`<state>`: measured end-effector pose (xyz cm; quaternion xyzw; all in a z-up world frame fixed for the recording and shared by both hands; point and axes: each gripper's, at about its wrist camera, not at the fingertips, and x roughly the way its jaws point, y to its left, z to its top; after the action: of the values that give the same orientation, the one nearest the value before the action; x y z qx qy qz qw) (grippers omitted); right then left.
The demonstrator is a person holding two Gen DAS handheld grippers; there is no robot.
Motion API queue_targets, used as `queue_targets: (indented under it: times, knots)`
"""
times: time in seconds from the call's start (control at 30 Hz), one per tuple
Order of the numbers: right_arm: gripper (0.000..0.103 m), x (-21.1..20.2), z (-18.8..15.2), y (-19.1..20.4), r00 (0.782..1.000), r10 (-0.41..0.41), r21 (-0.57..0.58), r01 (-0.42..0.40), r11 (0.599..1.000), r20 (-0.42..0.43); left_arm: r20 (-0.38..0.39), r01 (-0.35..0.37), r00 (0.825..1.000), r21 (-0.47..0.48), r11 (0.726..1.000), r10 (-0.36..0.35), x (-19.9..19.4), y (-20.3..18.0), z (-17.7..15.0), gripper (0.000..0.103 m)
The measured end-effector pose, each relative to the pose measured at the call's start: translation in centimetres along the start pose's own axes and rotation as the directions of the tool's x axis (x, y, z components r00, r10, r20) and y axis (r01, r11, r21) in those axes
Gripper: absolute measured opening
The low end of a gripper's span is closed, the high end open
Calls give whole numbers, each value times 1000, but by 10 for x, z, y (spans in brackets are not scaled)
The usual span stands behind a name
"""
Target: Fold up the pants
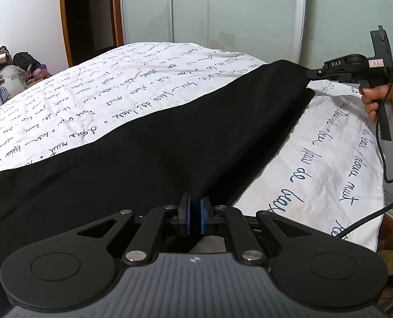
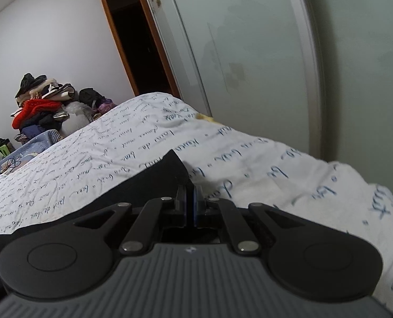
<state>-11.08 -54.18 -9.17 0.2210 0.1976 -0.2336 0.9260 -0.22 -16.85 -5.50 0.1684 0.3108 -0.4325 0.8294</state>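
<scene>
Black pants (image 1: 148, 143) lie stretched across the script-print bedsheet (image 1: 329, 164); left gripper (image 1: 195, 216) and right gripper (image 1: 311, 74) each pinch an edge. Keep tension even, lower both together.

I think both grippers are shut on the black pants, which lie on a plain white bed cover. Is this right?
Not quite. The bed cover is not plain: it is white with dark handwritten script printed all over, as the left wrist view shows. The rest holds: the left gripper and the right gripper are each shut on the black pants.
</scene>
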Motion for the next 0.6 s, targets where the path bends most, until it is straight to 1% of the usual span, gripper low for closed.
queue_targets:
  times: [0.33,0.43,0.47,0.53,0.6]
  knots:
    - [4,-2,-21,-15,999,-18,22,19,1000,-33,-32,0,999,9,1000,0,3,-4,-5,7]
    - [4,0,-23,-15,999,-27,10,27,1000,-39,-37,-3,999,10,1000,3,2,-5,-4,8]
    - [6,1,-23,-14,999,-33,0,33,999,-43,-38,-4,999,15,1000,5,1,-6,-4,10]
    - [11,2,-23,-13,997,-59,-24,58,998,-40,-46,-13,999,26,1000,14,-1,-10,-2,11]
    - [15,0,-22,-13,995,-93,-46,91,995,-26,-41,-17,999,43,999,18,-5,-15,0,17]
